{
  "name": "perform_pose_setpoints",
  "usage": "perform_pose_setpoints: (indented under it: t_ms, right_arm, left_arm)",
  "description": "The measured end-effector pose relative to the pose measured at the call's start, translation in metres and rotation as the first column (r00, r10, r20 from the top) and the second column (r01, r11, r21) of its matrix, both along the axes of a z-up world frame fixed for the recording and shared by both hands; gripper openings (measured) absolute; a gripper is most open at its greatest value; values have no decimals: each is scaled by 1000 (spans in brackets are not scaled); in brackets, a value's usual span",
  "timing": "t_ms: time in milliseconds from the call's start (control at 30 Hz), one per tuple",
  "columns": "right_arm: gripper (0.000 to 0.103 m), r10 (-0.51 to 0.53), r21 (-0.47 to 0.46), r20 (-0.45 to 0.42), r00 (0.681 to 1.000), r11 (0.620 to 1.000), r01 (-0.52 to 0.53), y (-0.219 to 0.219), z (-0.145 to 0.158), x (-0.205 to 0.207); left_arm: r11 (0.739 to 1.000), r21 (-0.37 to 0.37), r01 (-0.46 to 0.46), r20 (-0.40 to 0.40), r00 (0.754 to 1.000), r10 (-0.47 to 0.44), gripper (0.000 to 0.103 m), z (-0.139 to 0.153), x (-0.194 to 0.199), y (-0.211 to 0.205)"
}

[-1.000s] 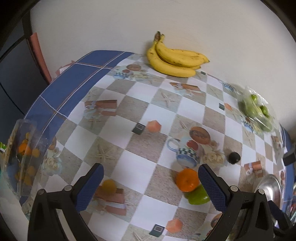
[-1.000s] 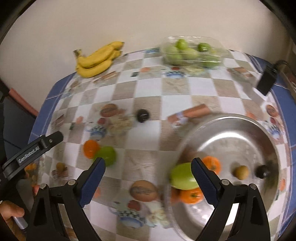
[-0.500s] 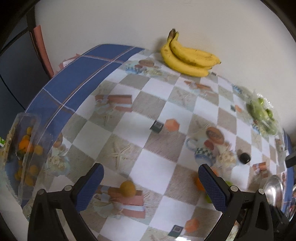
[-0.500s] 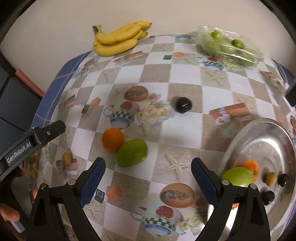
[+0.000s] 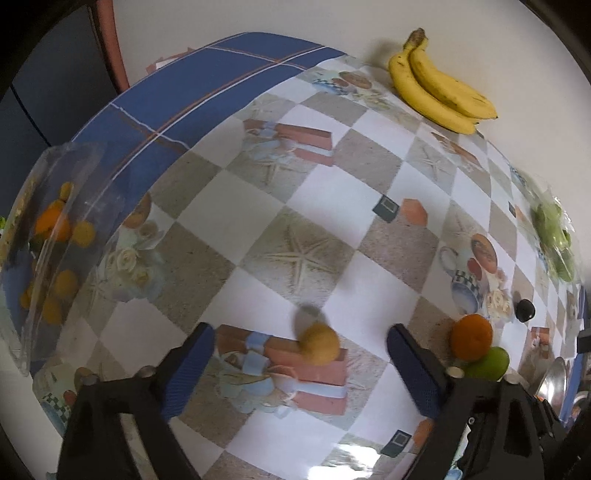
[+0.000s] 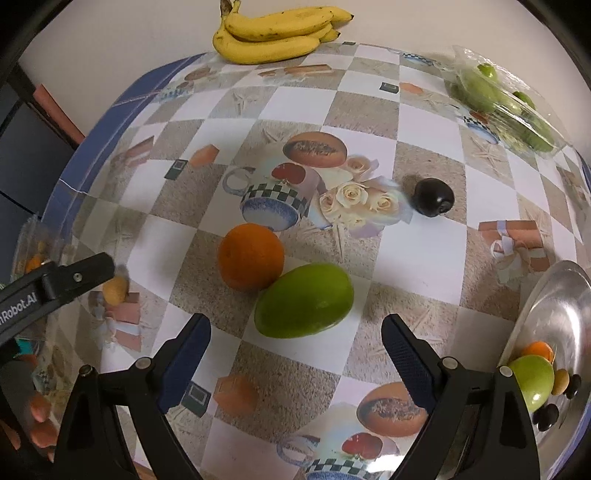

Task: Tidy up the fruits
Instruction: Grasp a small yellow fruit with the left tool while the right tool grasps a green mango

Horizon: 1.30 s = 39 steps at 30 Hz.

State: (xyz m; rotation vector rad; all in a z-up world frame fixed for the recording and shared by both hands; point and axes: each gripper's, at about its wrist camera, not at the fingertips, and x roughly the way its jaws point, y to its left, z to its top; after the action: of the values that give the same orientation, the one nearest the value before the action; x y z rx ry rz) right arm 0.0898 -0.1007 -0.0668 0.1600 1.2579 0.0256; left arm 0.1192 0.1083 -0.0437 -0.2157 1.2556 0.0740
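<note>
My left gripper (image 5: pixel 301 363) is open, with a small yellow-orange fruit (image 5: pixel 319 343) lying on the table between its fingertips. My right gripper (image 6: pixel 295 350) is open just in front of a green mango (image 6: pixel 303 305), which touches an orange (image 6: pixel 251 256). A dark plum (image 6: pixel 433 201) lies farther back. The metal plate (image 6: pixel 546 295) at the right holds a green apple (image 6: pixel 532 376), an orange piece and several small fruits. The orange (image 5: pixel 471 337) and the mango (image 5: pixel 489 363) also show in the left wrist view. The left gripper's finger (image 6: pixel 59 282) shows at the left of the right wrist view.
A bunch of bananas (image 6: pixel 275 35) lies by the wall. A clear box of green fruits (image 6: pixel 506 107) stands at the back right. A clear box of small orange fruits (image 5: pixel 48 236) sits at the table's left edge. The tablecloth is checkered with printed pictures.
Both grippers have come lower and closer to the table. The left one has moved onto the small yellow-orange fruit, the right one toward the mango and the orange, away from the plate.
</note>
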Motion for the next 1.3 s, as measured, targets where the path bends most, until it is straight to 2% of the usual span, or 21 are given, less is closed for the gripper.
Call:
perform_pose_setpoints:
  t_ms: [100,233,333,433,500,567,633,700,1067,1300]
  right_arm:
    - [94,2,-14,-5,1000,1000,-2,1,-3,3]
    - [93,-3,-9,-7,1000,1000,3,-2,-6,5]
    - [82,-4,-6,-4,1000,1000,4,-2,-7,7]
    - [80,-1,-11,1,1000,1000,1,-2,-6,6]
    - [67,-1,-5,2,1000,1000,1,-3,-5,5]
    - [59,-1,-13,6,1000,1000,2,-3,-4,5]
    - [54,0,8,7,1000,1000,0,-4,-3,5]
    - [54,0,9,6,1000,1000,0,-4,-3,5]
    - [54,-14,39,7,1000,999,14,-8,0,2]
    - [54,-40,74,62,997,997,35,-17,24,-7]
  left_arm:
    - [1000,-8,-6,-12,1000,6,85,-2,1,2]
    - [999,-31,18,-21,1000,-18,76,-4,2,-3]
    - [999,-37,22,-28,999,-23,65,-6,0,-5]
    - [999,-46,17,-42,999,-19,53,-10,-1,-5]
    - [998,-57,19,-48,999,-22,47,-13,-2,-7]
    - [998,-59,22,-51,998,-25,40,-15,0,-10]
    - [998,-54,27,-51,998,-29,33,-16,0,-12]
    - [998,-58,27,-49,998,-30,27,-17,0,-12]
    - [996,-74,48,7,999,-47,27,-1,0,-19]
    - [993,-74,94,87,992,-87,27,25,0,-34]
